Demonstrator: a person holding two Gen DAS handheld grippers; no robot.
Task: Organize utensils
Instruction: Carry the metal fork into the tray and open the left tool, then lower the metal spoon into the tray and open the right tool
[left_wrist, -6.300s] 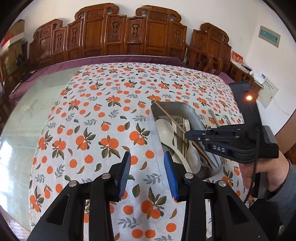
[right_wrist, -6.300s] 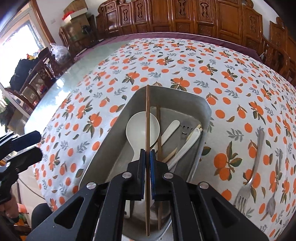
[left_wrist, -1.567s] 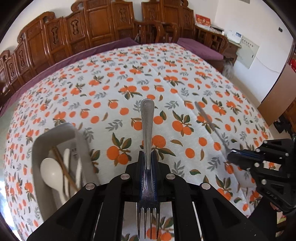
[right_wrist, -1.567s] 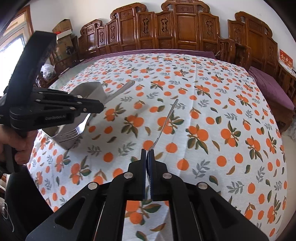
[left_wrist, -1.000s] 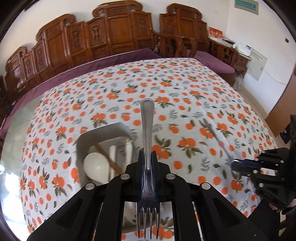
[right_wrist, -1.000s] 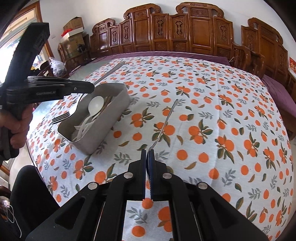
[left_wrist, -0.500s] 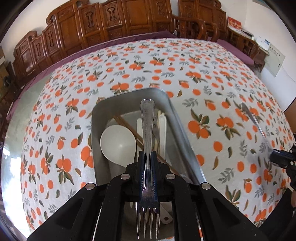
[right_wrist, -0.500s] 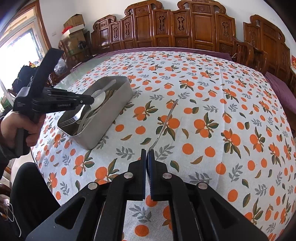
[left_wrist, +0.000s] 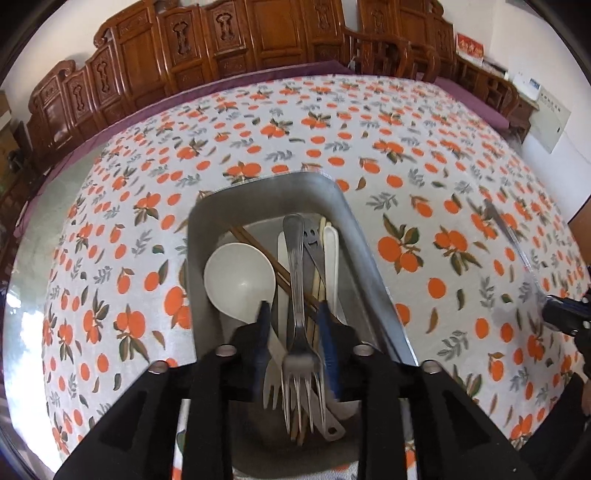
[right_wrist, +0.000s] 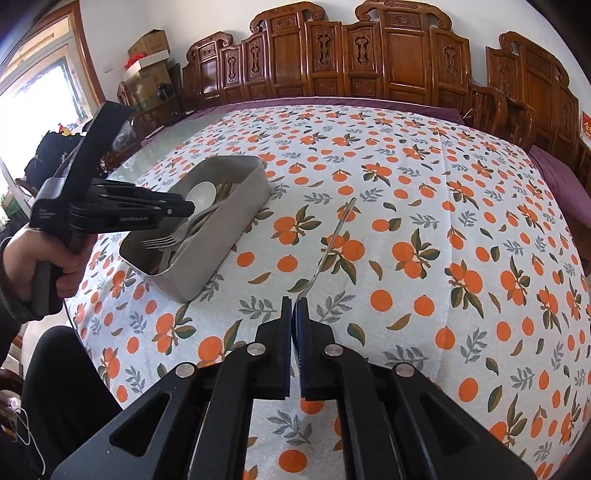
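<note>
Carved wooden chairs ringed the table (right_wrist: 424, 177), its cloth printed with oranges, where a metal tray (left_wrist: 354, 236) sat near the person's left side. Inside it lay a white ladle (left_wrist: 240, 277), chopsticks (left_wrist: 258, 251) and pale plastic cutlery.

The left gripper (left_wrist: 293, 325) hung low over the tray's near end, its jaws having just been opening. A steel fork (left_wrist: 297, 295) lay between the blue pads, tines toward the camera and handle pointing up the tray, but the pads stood clear of it on both sides; it appeared released onto the pile below. In the right wrist view the fork's tines (right_wrist: 159, 242) showed over the tray's near wall.

The release would be done well by parting the jaws a little further and lifting straight up, so neither pad dragged the fork out or knocked the tray.

Well apart from the tray, the right gripper (right_wrist: 293, 314) was clamped on one end of a thin metal utensil (right_wrist: 332, 243), its handle slanting away above the cloth; which kind could not be told. Judging by the layout, it was the last piece outside the tray.
</note>
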